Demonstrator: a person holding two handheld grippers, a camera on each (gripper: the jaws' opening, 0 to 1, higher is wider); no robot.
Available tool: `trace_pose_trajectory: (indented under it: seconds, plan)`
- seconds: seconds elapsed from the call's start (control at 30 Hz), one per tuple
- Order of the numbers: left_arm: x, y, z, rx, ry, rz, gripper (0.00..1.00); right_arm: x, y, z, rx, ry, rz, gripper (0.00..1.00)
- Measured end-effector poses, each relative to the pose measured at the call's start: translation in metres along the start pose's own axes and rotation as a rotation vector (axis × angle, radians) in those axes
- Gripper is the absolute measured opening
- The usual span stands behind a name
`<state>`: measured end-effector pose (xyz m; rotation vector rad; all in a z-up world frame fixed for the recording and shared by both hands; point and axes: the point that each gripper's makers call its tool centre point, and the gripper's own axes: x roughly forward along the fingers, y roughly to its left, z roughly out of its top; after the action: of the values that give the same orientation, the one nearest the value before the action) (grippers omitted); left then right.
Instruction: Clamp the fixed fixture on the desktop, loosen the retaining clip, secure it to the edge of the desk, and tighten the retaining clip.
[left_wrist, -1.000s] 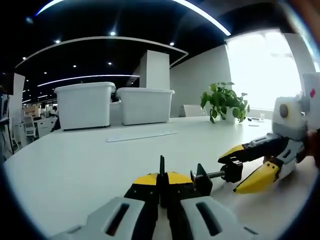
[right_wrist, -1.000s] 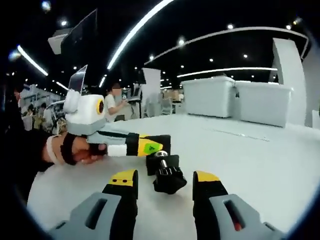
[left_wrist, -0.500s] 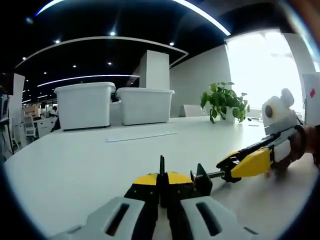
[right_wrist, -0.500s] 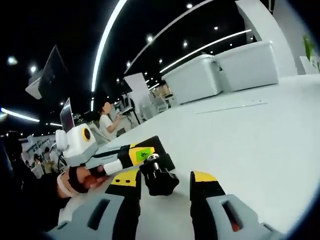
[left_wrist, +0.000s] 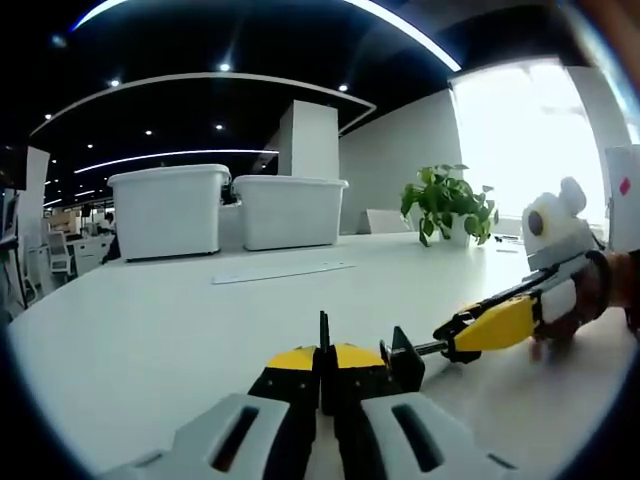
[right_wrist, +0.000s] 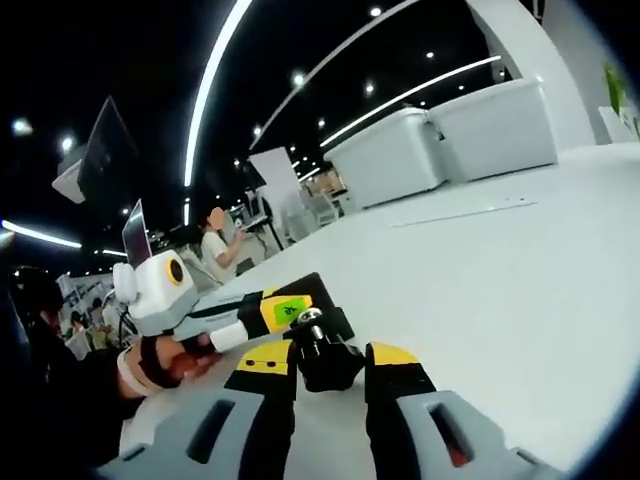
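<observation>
Two hand-held grippers meet at the black fixture (left_wrist: 405, 358) on the white bench (left_wrist: 150, 330). Left hand-held gripper (left_wrist: 325, 368) is clamped on its thin plate; right hand-held gripper (right_wrist: 330, 362) has its jaws closed around the screw knob (right_wrist: 322, 358). Beyond stand two white bins (left_wrist: 170, 208).

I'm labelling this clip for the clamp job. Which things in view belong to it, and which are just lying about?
In the job:
- black clamp fixture, held in the left gripper
- its screw knob, between the jaws of the right gripper
- white desk

Lying about:
- two white bins
- potted plant
- flat strip on the desk
</observation>
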<state>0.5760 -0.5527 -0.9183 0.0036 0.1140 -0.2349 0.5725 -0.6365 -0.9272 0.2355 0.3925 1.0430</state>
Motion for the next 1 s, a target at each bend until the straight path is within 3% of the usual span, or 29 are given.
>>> trace_pose_trajectory:
  seconds: [0.17,0.3,0.47,0.73,1.0]
  plan:
    - [0.0,0.0,0.0,0.001,0.0,0.001,0.04,0.0,0.002,0.0,-0.035,-0.005,-0.003,0.26]
    - [0.0,0.0,0.0,0.002,0.0,0.002,0.04,-0.001,0.004,0.002,-0.212,-0.02,-0.009,0.26]
    - [0.001,0.001,0.0,0.001,0.0,0.004,0.04,-0.001,0.008,0.003,-0.525,-0.034,-0.021,0.26]
    - [0.001,0.001,0.0,-0.002,0.0,0.006,0.04,-0.001,0.009,0.001,-0.781,-0.033,-0.044,0.26]
    - [0.001,0.001,0.001,0.004,-0.001,0.006,0.04,-0.002,0.011,-0.002,-0.879,-0.029,-0.048,0.26]
